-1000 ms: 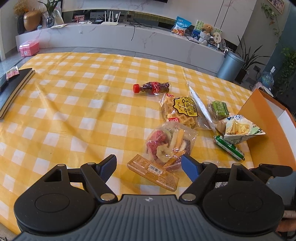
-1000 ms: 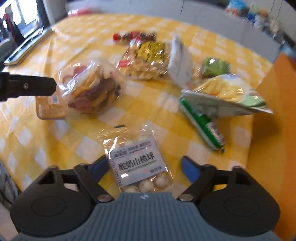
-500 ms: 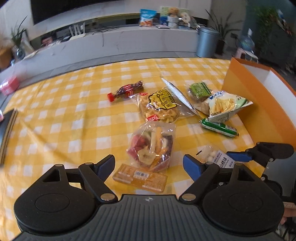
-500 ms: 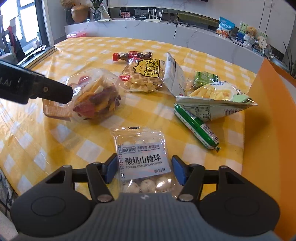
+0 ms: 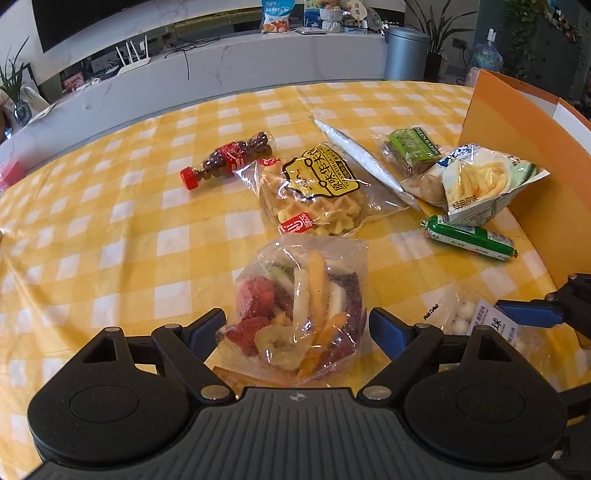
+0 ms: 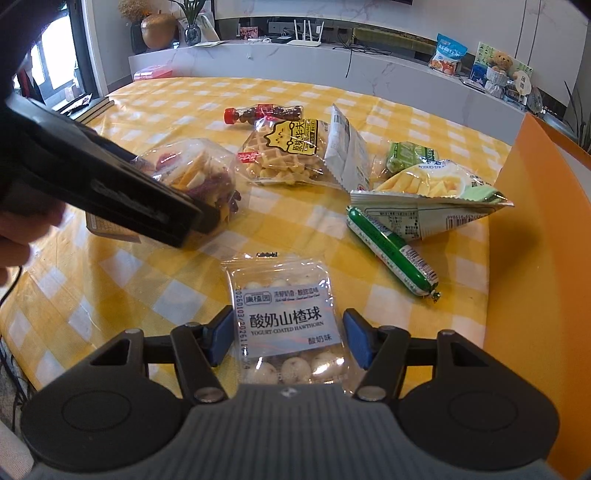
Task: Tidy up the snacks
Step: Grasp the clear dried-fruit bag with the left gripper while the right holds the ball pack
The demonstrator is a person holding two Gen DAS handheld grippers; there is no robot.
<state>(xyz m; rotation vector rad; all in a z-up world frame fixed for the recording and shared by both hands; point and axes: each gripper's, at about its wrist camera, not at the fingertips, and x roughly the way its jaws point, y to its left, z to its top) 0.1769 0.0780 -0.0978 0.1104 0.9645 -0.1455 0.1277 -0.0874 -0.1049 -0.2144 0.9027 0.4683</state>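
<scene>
Beyond my work area I see a yellow-and-white checked tablecloth (image 5: 110,229) covering the table, and behind it a long white marble-look counter (image 6: 369,74) with a white router (image 6: 304,42) and trailing cables on top. A grey lidded bin (image 5: 406,51) stands at the counter's end beside a potted plant (image 5: 437,33). At the counter's other end sits a round brown vase (image 6: 159,31), with a teddy bear (image 6: 500,61) further along.

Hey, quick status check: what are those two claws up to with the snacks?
Left claw opening wide around dried fruit bag, not gripping. Right claw straddling hawthorn ball packet, pads apart. Nothing blocking; orange box beside.
</scene>
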